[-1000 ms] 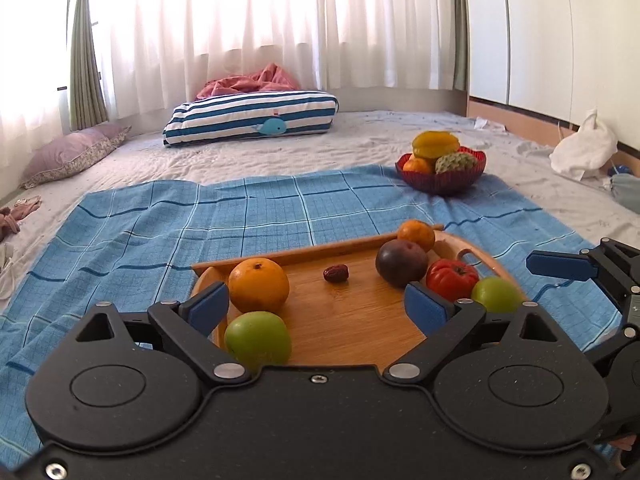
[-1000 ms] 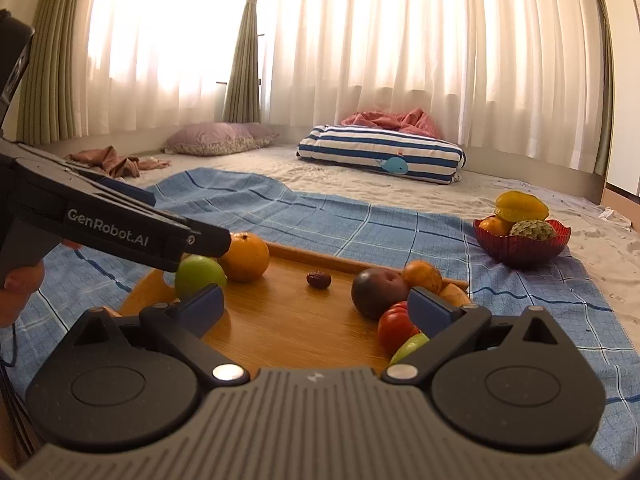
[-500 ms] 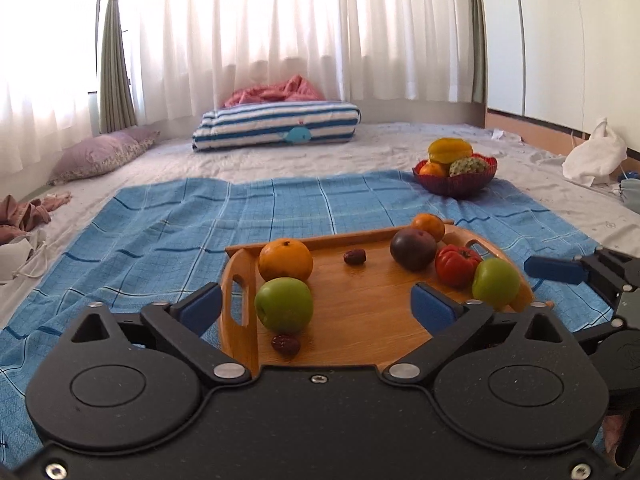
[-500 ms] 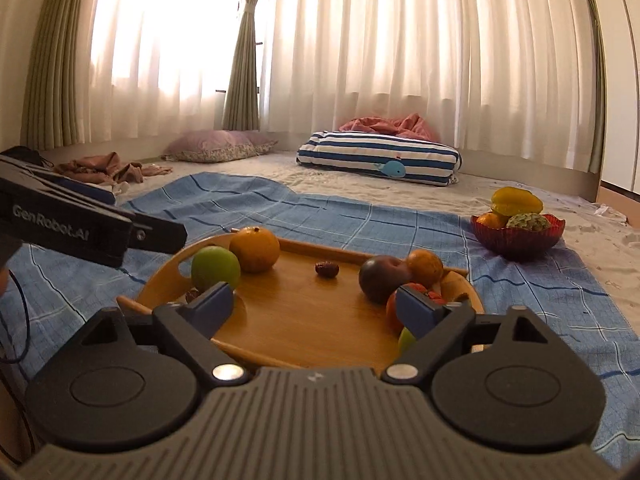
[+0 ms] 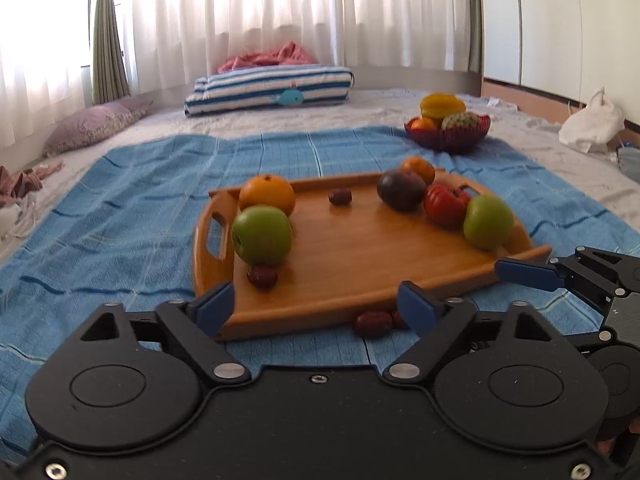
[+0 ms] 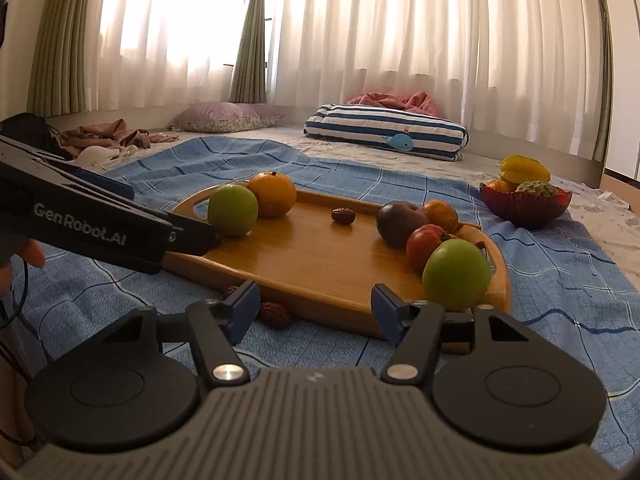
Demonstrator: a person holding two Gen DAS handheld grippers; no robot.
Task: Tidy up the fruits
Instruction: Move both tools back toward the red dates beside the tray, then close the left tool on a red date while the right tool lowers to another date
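Note:
A wooden tray (image 5: 360,256) (image 6: 312,264) lies on a blue blanket (image 5: 120,208). On it are two green apples (image 5: 262,234) (image 5: 488,222), an orange (image 5: 267,198), a dark plum (image 5: 401,191), a red tomato (image 5: 446,204), a small orange (image 5: 418,169) and two dates (image 5: 340,197) (image 5: 262,276). More dates (image 5: 372,323) (image 6: 275,314) lie on the blanket at the tray's near edge. My left gripper (image 5: 316,306) is open and empty, just short of the tray. My right gripper (image 6: 316,310) is open and empty at the tray's near right.
A red bowl (image 5: 448,136) (image 6: 524,204) with fruit stands beyond the tray on the right. A striped cushion (image 5: 268,88), a purple pillow (image 5: 92,124) and a white bag (image 5: 592,124) lie further off. Curtains close the back.
Both grippers have pulled back from the tray. The whole tray and the dates in front of it now show. Both stay open.

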